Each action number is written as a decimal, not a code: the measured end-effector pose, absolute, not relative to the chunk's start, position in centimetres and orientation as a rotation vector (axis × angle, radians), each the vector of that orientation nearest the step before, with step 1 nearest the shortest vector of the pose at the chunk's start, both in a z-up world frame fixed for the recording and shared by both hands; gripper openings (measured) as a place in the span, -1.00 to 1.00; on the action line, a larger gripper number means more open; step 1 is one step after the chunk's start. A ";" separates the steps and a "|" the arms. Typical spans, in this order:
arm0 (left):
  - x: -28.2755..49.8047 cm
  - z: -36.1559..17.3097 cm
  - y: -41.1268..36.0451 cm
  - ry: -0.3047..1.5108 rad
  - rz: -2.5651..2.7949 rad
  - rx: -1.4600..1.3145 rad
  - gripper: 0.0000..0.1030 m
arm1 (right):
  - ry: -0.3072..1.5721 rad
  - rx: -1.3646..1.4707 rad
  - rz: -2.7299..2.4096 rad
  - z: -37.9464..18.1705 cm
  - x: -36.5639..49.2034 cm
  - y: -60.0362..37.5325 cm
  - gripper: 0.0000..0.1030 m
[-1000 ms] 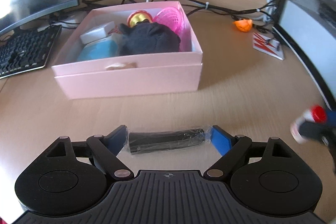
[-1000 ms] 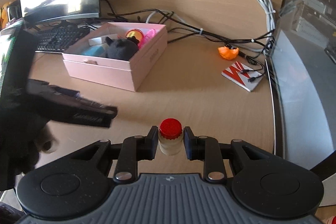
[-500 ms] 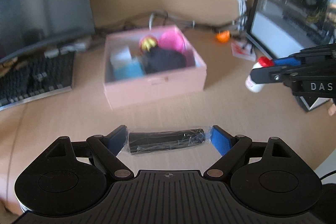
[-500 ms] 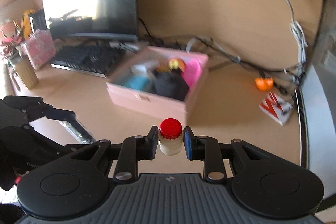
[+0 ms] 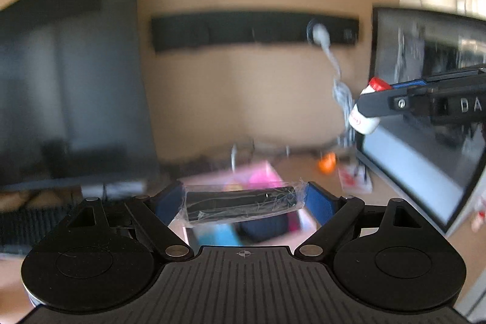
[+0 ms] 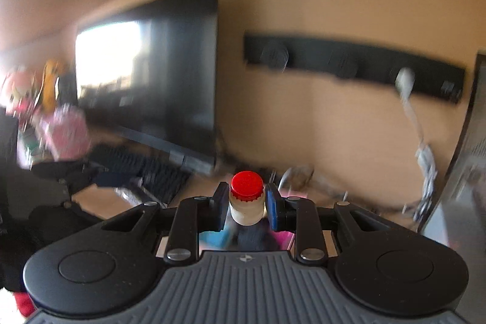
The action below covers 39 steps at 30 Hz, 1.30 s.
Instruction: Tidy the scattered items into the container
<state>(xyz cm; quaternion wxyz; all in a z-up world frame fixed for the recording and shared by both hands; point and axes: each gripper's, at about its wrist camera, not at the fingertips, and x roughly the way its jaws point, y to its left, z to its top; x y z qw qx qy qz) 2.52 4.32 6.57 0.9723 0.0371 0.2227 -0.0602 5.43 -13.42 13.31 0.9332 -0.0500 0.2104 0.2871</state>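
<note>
My left gripper (image 5: pixel 241 204) is shut on a black stick in clear plastic wrap (image 5: pixel 241 207), held crosswise between its blue pads, high above the pink box (image 5: pixel 267 172). My right gripper (image 6: pixel 246 202) is shut on a small white bottle with a red cap (image 6: pixel 246 198). It also shows in the left wrist view (image 5: pixel 366 114), raised at the right. The pink box shows blurred below both grippers, partly hidden, with blue, dark and pink items inside (image 6: pixel 258 236).
A dark monitor (image 5: pixel 70 81) and keyboard (image 5: pixel 27 223) stand at the left. A second screen (image 5: pixel 425 126) stands at the right. An orange toy (image 5: pixel 326 164) and a red-white card (image 5: pixel 354 181) lie near cables (image 5: pixel 341 93) by the back wall.
Both grippers have risen and tilted up, holding their items. The pink box has dropped low in both views, right under the fingers. The views are motion-blurred.
</note>
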 end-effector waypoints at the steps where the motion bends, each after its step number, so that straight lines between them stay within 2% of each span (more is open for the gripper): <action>1: 3.0 7.2 4.4 0.426 -0.122 0.072 0.74 | 0.406 -0.080 0.579 14.3 5.8 -13.6 -0.51; 5: 5.3 8.4 5.3 0.402 -0.129 0.023 0.74 | 0.376 0.006 0.558 16.6 8.0 -14.1 -0.51; 10: 8.0 6.7 5.9 0.461 -0.138 0.013 0.74 | 0.448 0.062 0.559 16.0 11.4 -13.7 -0.51; 18: 12.1 1.1 5.4 0.584 -0.192 -0.008 0.76 | 0.531 0.065 0.559 12.7 16.4 -11.8 -0.51; 22: 14.3 -3.0 4.8 0.673 -0.213 -0.037 0.84 | 0.602 0.063 0.571 10.6 19.4 -10.7 -0.51; 32: 12.2 -7.0 5.8 0.827 -0.194 -0.050 0.90 | 0.833 0.096 0.599 3.3 26.2 -7.7 -0.51; 39: 13.3 -6.3 6.5 0.814 -0.185 -0.099 0.95 | 0.819 0.111 0.602 1.2 28.9 -6.5 -0.26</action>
